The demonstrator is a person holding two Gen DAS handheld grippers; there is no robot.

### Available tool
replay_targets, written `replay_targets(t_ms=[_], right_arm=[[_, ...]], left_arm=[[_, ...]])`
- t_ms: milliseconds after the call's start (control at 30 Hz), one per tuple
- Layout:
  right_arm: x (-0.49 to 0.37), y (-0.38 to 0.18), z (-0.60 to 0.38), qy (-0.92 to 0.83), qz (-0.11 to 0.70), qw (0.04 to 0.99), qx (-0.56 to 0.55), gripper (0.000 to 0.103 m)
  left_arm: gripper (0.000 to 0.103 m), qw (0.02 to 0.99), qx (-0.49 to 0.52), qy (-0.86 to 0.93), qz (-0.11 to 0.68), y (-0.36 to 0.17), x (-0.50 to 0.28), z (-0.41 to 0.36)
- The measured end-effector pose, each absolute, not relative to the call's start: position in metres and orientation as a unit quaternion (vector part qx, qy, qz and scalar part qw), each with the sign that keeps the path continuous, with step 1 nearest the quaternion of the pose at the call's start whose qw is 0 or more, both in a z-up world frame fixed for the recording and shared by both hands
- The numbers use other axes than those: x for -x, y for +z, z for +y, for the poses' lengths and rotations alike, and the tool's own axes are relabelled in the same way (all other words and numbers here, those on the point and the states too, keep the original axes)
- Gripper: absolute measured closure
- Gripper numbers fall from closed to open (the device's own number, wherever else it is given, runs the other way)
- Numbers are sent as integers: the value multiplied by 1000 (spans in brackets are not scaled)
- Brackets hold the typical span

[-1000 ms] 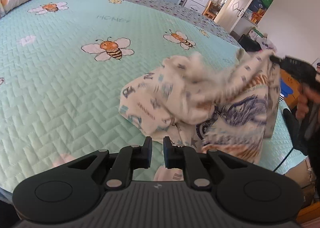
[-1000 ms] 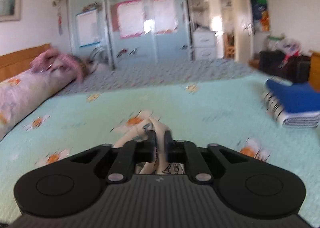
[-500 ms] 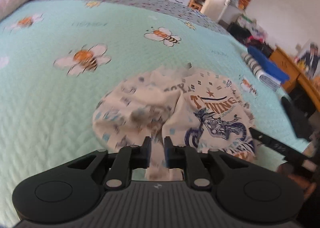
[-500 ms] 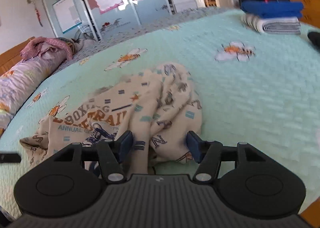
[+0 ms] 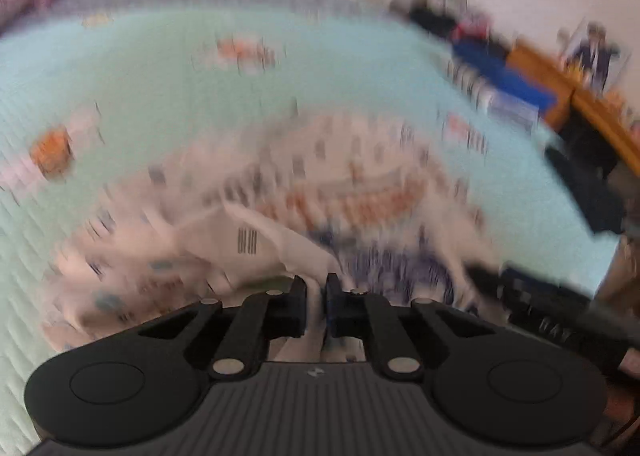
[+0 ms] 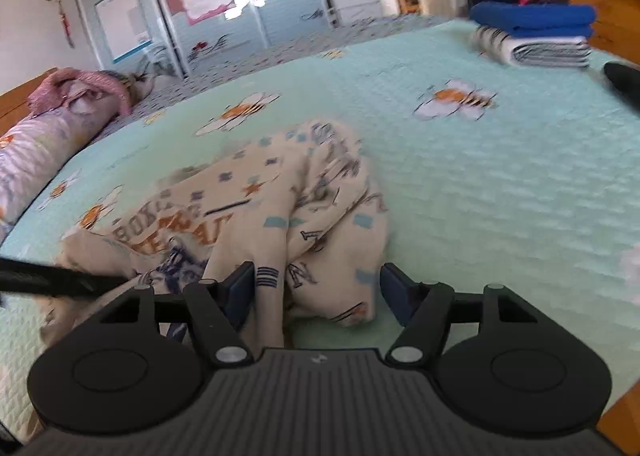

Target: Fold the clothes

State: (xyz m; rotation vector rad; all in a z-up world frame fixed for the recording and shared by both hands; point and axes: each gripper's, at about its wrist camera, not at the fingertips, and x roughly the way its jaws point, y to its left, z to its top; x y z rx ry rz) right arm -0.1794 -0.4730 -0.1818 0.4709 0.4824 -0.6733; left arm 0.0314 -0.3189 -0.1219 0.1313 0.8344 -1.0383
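At the far left of the right wrist view, a long floral pillow (image 6: 36,152) lies along the edge of the bed, with a pink crumpled cloth (image 6: 86,90) at its far end. A black finger of the left gripper (image 6: 60,279) reaches in from the left edge and meets the near left part of the printed shirt (image 6: 304,208).

The shirt is cream with small blue squares, letters and an orange and navy graphic. It lies bunched in a heap on the mint quilt (image 6: 500,184), near the front edge of the bed and just ahead of both grippers. Bee prints dot the quilt around it.

In the left wrist view, which is heavily blurred, the left gripper (image 5: 316,288) has its jaws closing to a narrow slit, and a white fold of the shirt (image 5: 280,244) runs down between the 2 tips, so it pinches the fabric.

The right gripper (image 6: 316,284) has its jaws opening wide. A hanging fold of the shirt sits between the blue pads (image 6: 240,288); the left pad lies against the cloth, the right one stands apart from it, so nothing is clamped.

Further right, well apart from the shirt, a stack of 2 folded items (image 6: 536,36) rests on the far right of the quilt, a blue one on a striped one. A wooden dresser (image 6: 604,8) stands behind it.
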Motion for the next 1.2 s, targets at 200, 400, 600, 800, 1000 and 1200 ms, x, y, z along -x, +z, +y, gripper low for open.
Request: replay_targets(t_ms=[200,400,600,800,1000,1200], right_arm=[[178,-142,-444,-248,178,935,-182,34],[126,-183,-436,-198,313,923,-104,41],[167,-137,-504,-306,237,908,-159,63],[196,-127,-443,-234,218,934,-161,39],[201,-161,-382,-188,293,913,-214,39],[204,-176,-406,-216,319,876,-289,38]], left_arm=[[94,820,26,-409,400,-111,-81,-269],[89,813,3,-390,432,-131,-77,-255],[74,807,-10,-399,436,-136,-52,-223],[69,772,-34,-455,442,-138,-9,-201],[63,749,-148,-459,454,-152,32,-196],[54,749,-192,-461,435,-166,49,-213]])
